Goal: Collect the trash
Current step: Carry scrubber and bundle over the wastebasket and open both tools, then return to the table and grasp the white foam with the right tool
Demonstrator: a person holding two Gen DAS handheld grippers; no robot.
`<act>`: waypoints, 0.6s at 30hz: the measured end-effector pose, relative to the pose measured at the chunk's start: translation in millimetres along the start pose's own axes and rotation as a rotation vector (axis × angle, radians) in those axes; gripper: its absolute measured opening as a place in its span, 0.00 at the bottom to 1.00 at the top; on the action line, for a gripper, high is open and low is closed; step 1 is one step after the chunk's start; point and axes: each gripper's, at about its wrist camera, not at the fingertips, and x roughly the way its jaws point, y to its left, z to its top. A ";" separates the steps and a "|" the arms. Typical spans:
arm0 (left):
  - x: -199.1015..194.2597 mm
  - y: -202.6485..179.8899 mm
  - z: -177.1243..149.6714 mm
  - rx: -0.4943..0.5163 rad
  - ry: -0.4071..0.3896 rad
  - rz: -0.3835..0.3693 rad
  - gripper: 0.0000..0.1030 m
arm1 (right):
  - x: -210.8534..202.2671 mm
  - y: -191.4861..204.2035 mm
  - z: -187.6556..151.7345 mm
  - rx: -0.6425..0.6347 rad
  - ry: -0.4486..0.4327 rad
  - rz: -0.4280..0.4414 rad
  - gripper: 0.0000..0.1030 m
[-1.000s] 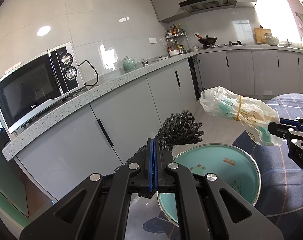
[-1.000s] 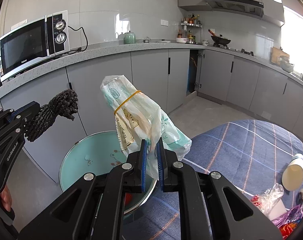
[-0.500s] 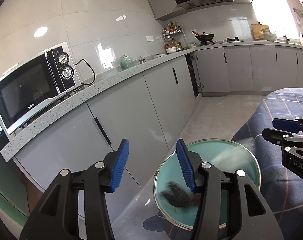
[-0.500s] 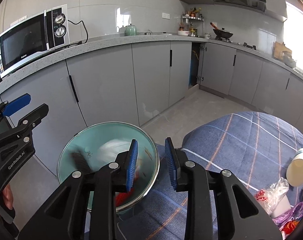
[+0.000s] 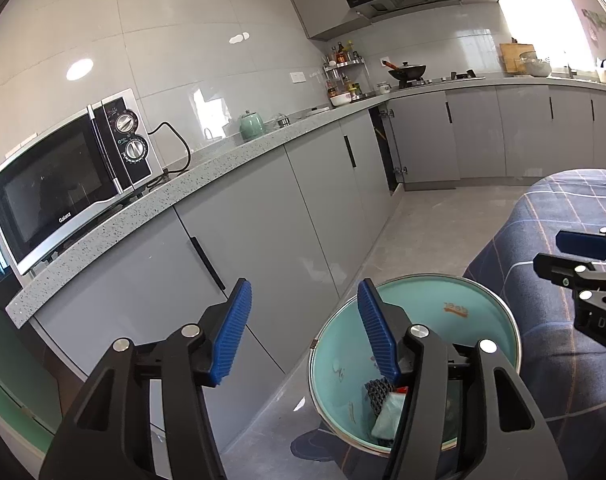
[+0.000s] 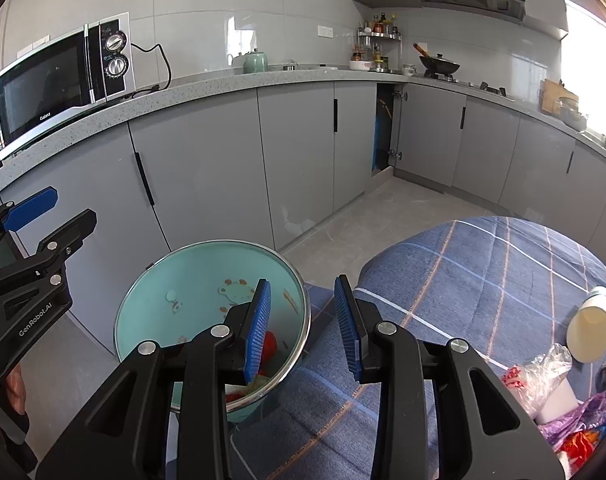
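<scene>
We look along a long grey run of kitchen cabinets (image 6: 303,148) under a speckled stone worktop (image 5: 207,188), its far end washed out by window glare at two o'clock. A round table under a blue checked cloth (image 6: 483,280) fills the four o'clock side of the right wrist view, its near edge cut off by the frame. At its edge stands the round turquoise trash bin with a metal rim (image 6: 175,280), at seven o'clock from the cloth. Our left gripper (image 5: 305,332) has just been opening; its blue ribbed pads stand wide apart with nothing between them. Our right gripper (image 6: 303,322) has also just been opening, by a narrower gap, and is likewise empty. Inside the bin, half hidden behind the fingers, lie a black knobbly scrap (image 5: 377,394), a pale green bag (image 5: 389,420) and something red (image 6: 269,346) we cannot identify. At four o'clock on the cloth lie a white cup on its side (image 6: 591,324) and crumpled wrappers (image 6: 571,412), partly cropped.
</scene>
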 end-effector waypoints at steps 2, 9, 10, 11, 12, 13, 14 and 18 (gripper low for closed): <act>-2.2 -1.9 0.1 0.005 -0.002 -0.001 0.54 | -5.2 -1.3 0.2 0.006 -0.003 -0.002 0.35; -15.2 -15.8 1.7 0.033 -0.020 -0.025 0.59 | -44.9 -11.3 -4.2 0.012 -0.038 -0.025 0.40; -18.2 -20.6 1.4 0.041 -0.022 -0.035 0.59 | -50.5 -13.6 -6.2 0.012 -0.043 -0.032 0.40; -20.7 -24.5 1.1 0.048 -0.026 -0.042 0.60 | -57.1 -17.5 -8.4 0.014 -0.047 -0.043 0.40; -23.2 -27.9 1.1 0.055 -0.029 -0.051 0.60 | -66.3 -23.5 -12.8 0.017 -0.049 -0.055 0.42; -26.7 -33.6 0.7 0.064 -0.033 -0.063 0.61 | -73.0 -28.1 -17.1 0.019 -0.051 -0.065 0.43; -29.9 -38.8 0.2 0.073 -0.036 -0.074 0.62 | -81.2 -34.7 -22.2 0.023 -0.052 -0.083 0.44; -40.9 -63.5 -4.2 0.120 -0.046 -0.121 0.65 | -112.7 -63.9 -47.2 0.055 -0.045 -0.146 0.46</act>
